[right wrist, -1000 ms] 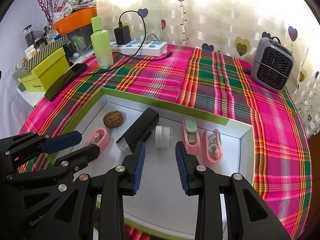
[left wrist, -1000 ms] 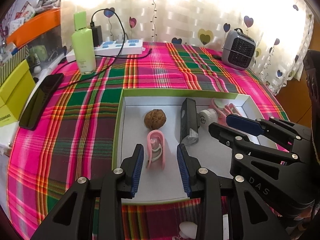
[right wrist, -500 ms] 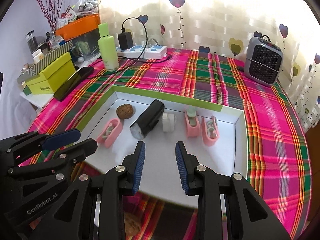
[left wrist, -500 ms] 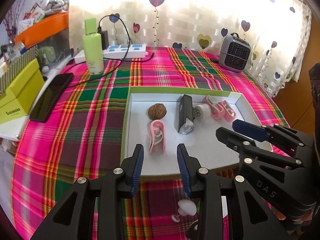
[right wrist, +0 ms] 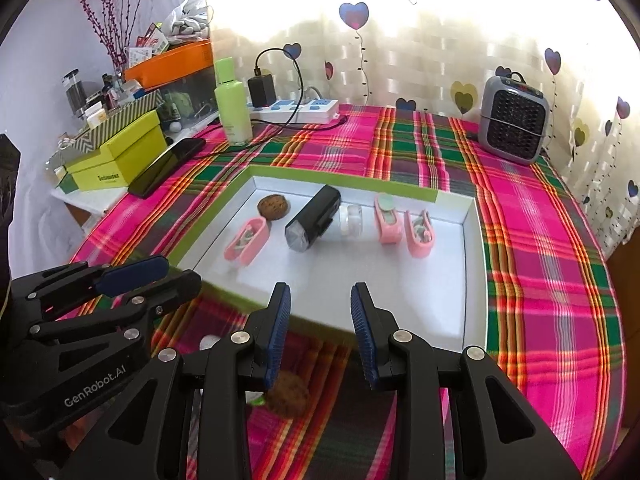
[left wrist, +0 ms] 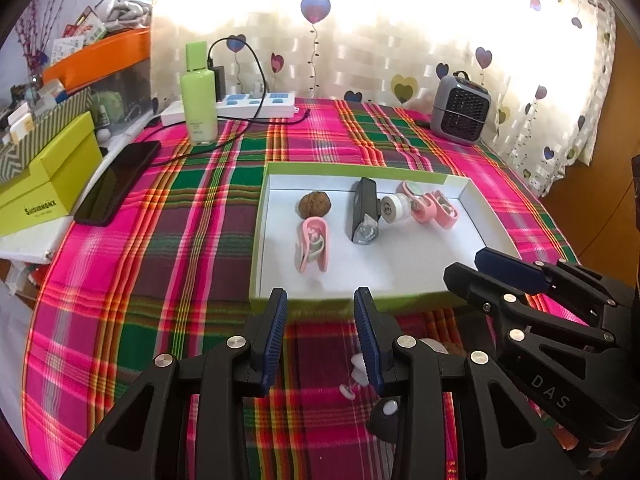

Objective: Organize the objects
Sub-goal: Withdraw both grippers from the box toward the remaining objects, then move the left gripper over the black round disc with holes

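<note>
Two hand-held grippers hover side by side above a tabletop (left wrist: 192, 240) covered in pink-and-green plaid cloth, both just short of the near wall of a shallow white tray with a lime-green rim (left wrist: 460, 178). The left gripper (left wrist: 320, 334) has its jaws spread and holds nothing; the right gripper (right wrist: 320, 330) likewise has its jaws spread and empty. Inside the tray lie a walnut (left wrist: 315, 205), a pink clip case (left wrist: 313, 249) just in front of it, a black bike light (left wrist: 365, 212) near the middle, a small white spool (left wrist: 394, 209) touching the light's side, and two more pink clip cases (right wrist: 402, 226) side by side to the right. Outside the tray, on the cloth beneath the grippers, rest a second walnut (right wrist: 286, 398) and some small white pieces (left wrist: 358, 376) that are partly hidden. At the far edge stand a green bottle (left wrist: 199, 96), a white power strip (left wrist: 248, 106) with a black charger plugged in, and a small grey heater (left wrist: 460, 110); a black phone (left wrist: 118, 182) and a lime-green box (left wrist: 48, 184) sit at the left
</note>
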{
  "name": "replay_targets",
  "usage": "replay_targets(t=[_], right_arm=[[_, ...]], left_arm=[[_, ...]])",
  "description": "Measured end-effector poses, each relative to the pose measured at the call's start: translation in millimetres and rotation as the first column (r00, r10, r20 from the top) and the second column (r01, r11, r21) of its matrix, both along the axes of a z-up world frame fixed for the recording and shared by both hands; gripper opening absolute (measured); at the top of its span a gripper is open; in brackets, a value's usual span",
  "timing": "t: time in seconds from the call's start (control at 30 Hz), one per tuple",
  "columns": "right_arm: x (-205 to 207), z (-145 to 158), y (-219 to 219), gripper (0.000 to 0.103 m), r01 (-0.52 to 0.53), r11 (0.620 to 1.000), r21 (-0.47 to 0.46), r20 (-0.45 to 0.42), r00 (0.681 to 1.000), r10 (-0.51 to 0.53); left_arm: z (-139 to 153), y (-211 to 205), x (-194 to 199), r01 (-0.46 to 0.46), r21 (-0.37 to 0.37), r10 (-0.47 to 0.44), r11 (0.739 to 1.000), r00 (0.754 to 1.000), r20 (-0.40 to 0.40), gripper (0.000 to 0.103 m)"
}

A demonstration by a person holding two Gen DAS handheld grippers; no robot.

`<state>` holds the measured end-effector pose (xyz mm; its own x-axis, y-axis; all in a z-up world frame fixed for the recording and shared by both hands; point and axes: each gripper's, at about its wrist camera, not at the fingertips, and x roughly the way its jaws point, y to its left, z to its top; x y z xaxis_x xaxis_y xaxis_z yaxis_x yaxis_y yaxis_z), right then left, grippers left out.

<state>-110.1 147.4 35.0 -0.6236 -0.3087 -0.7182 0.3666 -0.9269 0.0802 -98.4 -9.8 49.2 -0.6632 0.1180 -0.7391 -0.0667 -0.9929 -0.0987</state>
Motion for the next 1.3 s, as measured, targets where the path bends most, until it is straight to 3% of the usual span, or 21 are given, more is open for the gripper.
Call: replay_targets(t=[0.23,0.73,1.3], right_arm=[[16,-4,2,0.033,0.003,1.000,-0.011,0.007,1.000,-0.003],[43,-11,14,0.033,0.026,0.999,-0.031,0.017,1.000,-0.025],[64,-30,29,0.033,0.037,0.997,-0.062,0.063,0.997,-0.033]], left_arm=[[-1,-2,16,-0.001,-0.007,0.001,1.000,1.000,-0.011,0.033],[-13,-17,41,0.023,0.062,-0.024,0.998,1.000,0.002,0.038],[-30,-3,56,0.149,0.159,-0.158,0.976,0.987,0.041,0.047]])
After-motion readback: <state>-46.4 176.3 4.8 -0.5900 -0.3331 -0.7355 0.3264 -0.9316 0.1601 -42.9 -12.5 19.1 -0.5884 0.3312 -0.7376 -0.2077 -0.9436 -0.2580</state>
